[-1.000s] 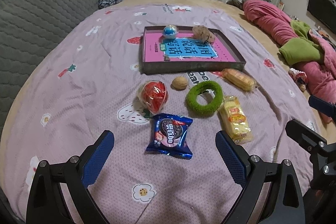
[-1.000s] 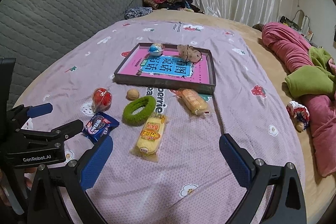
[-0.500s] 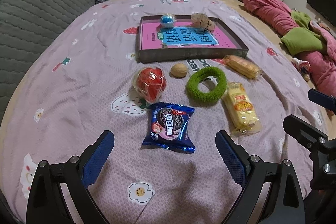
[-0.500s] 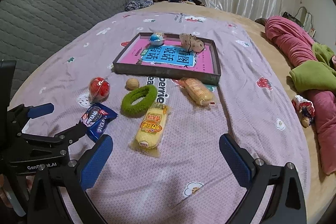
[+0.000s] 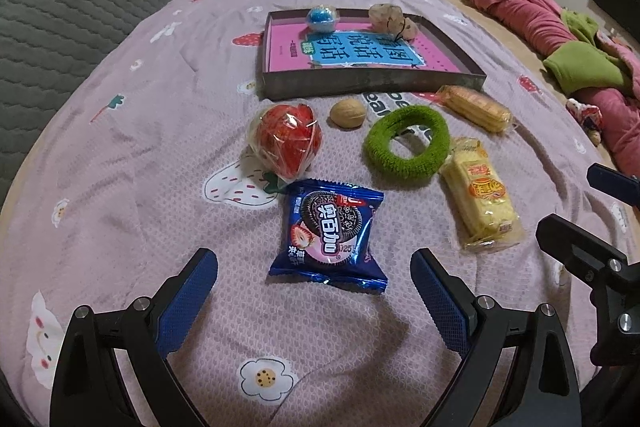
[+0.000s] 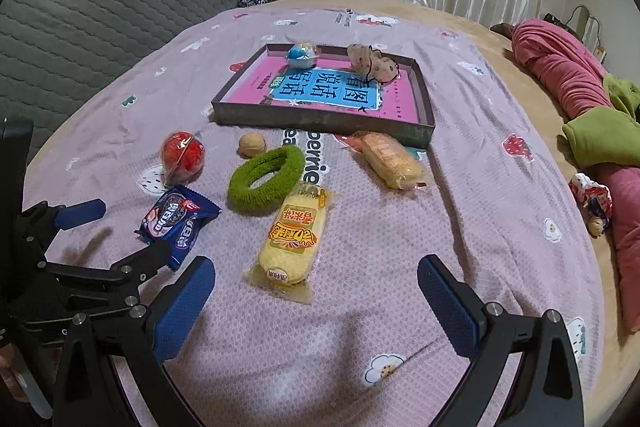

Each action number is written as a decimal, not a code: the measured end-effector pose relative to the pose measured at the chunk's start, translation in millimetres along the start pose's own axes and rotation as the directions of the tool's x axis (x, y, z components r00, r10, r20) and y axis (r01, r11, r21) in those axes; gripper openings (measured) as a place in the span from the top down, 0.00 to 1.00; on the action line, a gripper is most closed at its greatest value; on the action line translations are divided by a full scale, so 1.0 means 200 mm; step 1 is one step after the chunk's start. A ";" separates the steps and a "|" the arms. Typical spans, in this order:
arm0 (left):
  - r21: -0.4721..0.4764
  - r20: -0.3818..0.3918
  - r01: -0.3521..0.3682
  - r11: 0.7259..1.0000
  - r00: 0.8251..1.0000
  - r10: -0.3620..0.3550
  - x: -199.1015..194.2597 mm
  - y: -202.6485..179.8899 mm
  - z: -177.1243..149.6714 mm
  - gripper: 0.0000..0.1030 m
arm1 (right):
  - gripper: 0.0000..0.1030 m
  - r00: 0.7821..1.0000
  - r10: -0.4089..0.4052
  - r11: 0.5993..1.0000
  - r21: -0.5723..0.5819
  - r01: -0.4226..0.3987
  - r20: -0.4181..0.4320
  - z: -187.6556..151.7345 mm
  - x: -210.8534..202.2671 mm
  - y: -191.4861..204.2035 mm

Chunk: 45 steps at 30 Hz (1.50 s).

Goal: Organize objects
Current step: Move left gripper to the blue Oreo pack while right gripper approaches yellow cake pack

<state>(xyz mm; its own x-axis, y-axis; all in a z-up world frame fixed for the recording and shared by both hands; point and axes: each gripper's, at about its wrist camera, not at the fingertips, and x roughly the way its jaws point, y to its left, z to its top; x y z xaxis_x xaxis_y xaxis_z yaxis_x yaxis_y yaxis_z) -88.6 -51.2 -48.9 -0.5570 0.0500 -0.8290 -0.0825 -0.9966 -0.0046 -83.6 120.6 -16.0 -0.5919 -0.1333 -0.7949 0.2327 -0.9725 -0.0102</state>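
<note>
From the left wrist camera, the left gripper [image 5: 314, 267] hangs low over a pink flower-print bedspread [image 5: 140, 131], its two blue-padded fingers spread wide and gripping nothing. A blue foil cookie packet [image 5: 330, 233] lies flat on the bedspread just ahead of the fingertips, roughly centred between them. Beyond it, touching its far left corner, sits a red strawberry-shaped sweet wrapped in clear plastic [image 5: 286, 141]. A brown walnut [image 5: 348, 113] lies to the right of that, then a fuzzy green ring-shaped hair tie [image 5: 406, 143]. A yellow cake bar in a clear wrapper [image 5: 482, 199] lies against the ring's right side, and an orange biscuit pack in a clear wrapper [image 5: 474, 109] lies farther back. Behind them all, toward the middle of the bedspread, stands a shallow dark rectangular tray with a pink printed floor [image 5: 372, 83]. A blue ball [image 5: 322, 19] and a beige spotted soft toy [image 5: 394, 21] rest along its far edge.

From the right wrist camera, the right gripper [image 6: 316, 285] is likewise wide open and empty, poised above the near end of the yellow cake bar [image 6: 296, 237]. The cookie packet [image 6: 178, 223] lies to its left, beside the left gripper's black frame. The tray [image 6: 320, 121] sits beyond the loose items. A rolled pink blanket [image 6: 560, 67] lies along the bed's right edge.
</note>
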 end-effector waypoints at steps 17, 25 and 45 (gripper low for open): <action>0.008 -0.008 -0.005 1.000 1.000 0.005 0.12 0.01 0.03 0.06 | 0.01 0.999 -0.016 0.999 0.035 0.018 -0.045 0.04 0.16 0.01; 0.015 -0.009 -0.005 1.000 1.000 0.005 0.17 0.01 0.04 0.06 | 0.01 0.996 -0.052 0.997 0.055 0.056 -0.072 0.07 0.25 0.02; 0.019 -0.017 -0.037 0.999 0.999 0.037 0.28 0.03 0.06 0.06 | 0.01 0.988 -0.065 0.994 0.078 0.076 -0.139 0.09 0.45 0.00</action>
<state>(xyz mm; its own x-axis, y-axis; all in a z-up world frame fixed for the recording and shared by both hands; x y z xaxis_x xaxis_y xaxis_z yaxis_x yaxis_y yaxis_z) -130.2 -52.9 -88.9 -0.5457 0.0119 -0.8379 -0.0779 -0.9963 0.0366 -150.3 104.5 -76.6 -0.4925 -0.0422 -0.8693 0.1258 -0.9918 -0.0231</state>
